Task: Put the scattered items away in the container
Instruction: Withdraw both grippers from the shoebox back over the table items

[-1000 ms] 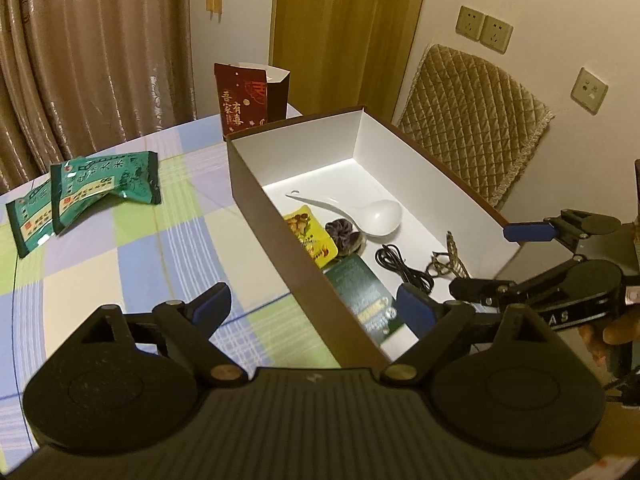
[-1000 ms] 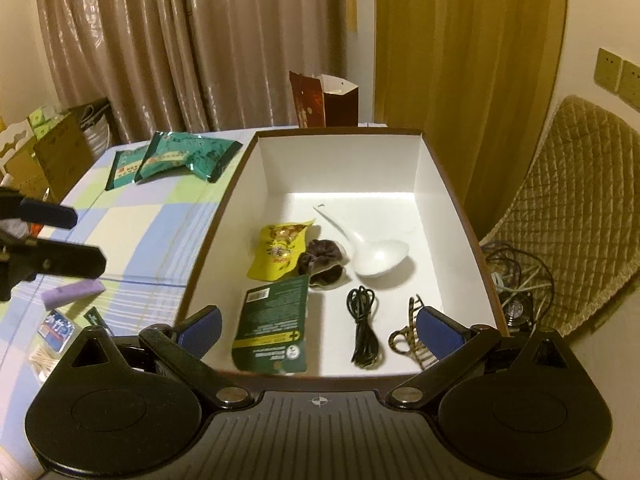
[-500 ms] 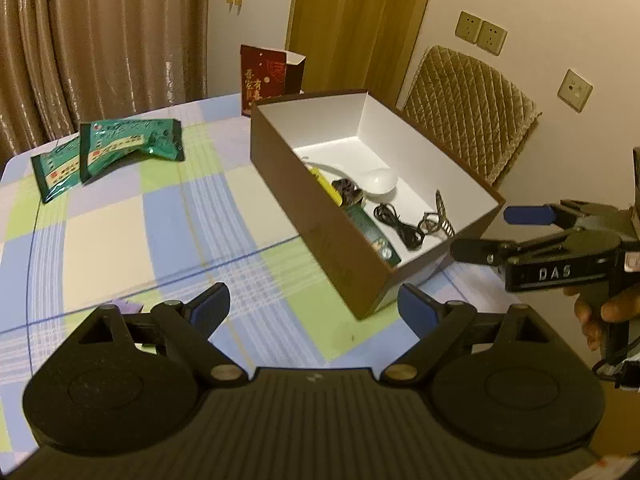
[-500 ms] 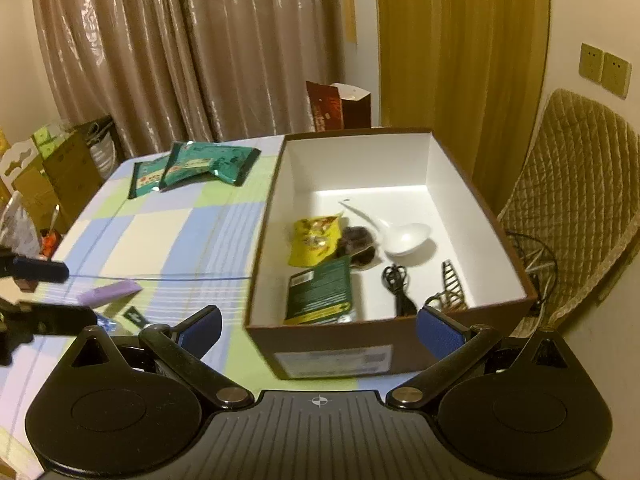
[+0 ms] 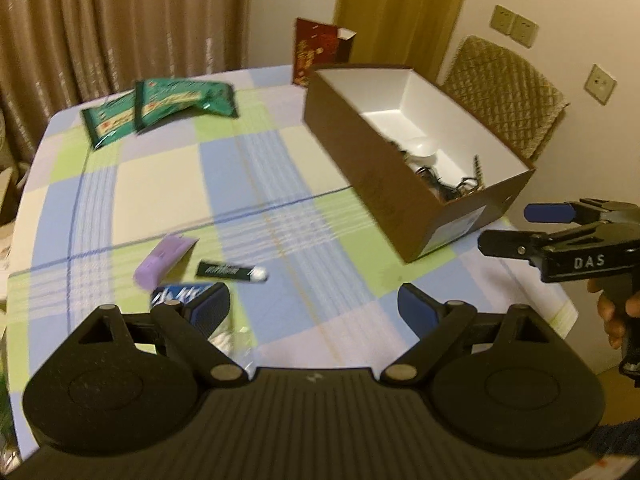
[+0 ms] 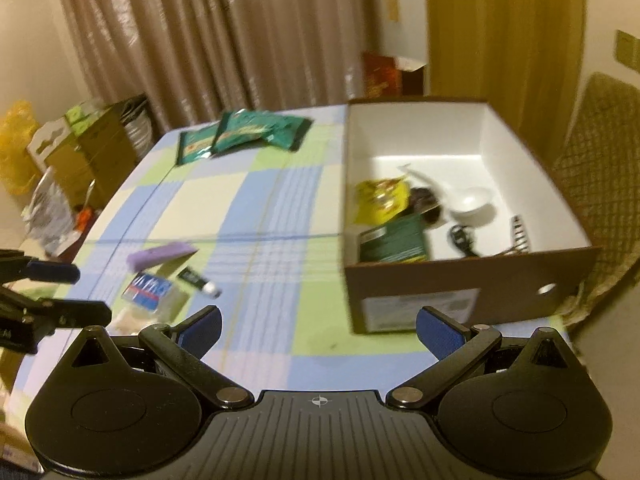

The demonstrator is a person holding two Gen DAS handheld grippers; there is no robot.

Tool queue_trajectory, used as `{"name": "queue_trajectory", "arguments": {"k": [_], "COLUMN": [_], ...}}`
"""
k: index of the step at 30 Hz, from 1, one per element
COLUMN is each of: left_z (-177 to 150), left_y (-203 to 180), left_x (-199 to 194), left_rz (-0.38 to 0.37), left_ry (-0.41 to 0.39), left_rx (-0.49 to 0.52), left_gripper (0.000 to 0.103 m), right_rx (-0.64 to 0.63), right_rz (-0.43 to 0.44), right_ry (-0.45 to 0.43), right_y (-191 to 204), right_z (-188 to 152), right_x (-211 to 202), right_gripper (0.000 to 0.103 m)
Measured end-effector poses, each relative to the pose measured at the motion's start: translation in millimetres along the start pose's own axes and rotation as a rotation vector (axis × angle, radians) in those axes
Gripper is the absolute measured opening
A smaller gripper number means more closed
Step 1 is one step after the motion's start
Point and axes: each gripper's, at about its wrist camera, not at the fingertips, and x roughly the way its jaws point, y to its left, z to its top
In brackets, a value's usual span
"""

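Observation:
A brown cardboard box (image 5: 400, 216) (image 6: 472, 276) with a white inside stands on the checked tablecloth. It holds a white spoon (image 6: 472, 200), a yellow packet (image 6: 380, 200), a green card (image 6: 394, 240), a black cable and a hair clip. Loose on the cloth lie a purple bar (image 5: 164, 260) (image 6: 162, 255), a black tube (image 5: 230, 271) (image 6: 198, 280) and a blue-labelled packet (image 5: 176, 294) (image 6: 148, 290). My left gripper (image 5: 314, 310) hangs open above the cloth near these items. My right gripper (image 6: 318, 326) stands open before the box's near end.
Two green snack bags (image 5: 160, 108) (image 6: 244, 132) lie at the table's far side. A red carton (image 5: 320, 52) stands behind the box. A padded chair (image 5: 504, 88) is beyond the box. Cardboard boxes and bags (image 6: 80, 148) crowd the floor left of the table.
Both grippers have drawn back from the box toward the near table edge. The purple bar, black tube and blue packet have come into the left wrist view. Both stay open.

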Motion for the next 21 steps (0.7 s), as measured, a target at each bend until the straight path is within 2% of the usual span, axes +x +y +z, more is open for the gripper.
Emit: {"name": "queue_trajectory", "arguments": {"k": [12, 21], "left_z": [-26, -44], "left_y": [55, 80], "left_x": [-7, -4], "left_rz": [0.137, 0.163], "left_ry": [0.03, 0.067], "left_rx": [-0.092, -0.105], "left_gripper": [0.088, 0.088], "right_rx": [-0.082, -0.167], "right_rz": [0.119, 0.162], "right_ry": [0.085, 0.154], "right_y": [48, 78], "right_z": [-11, -21], "right_x": [40, 73], "right_gripper": [0.101, 0.101]}}
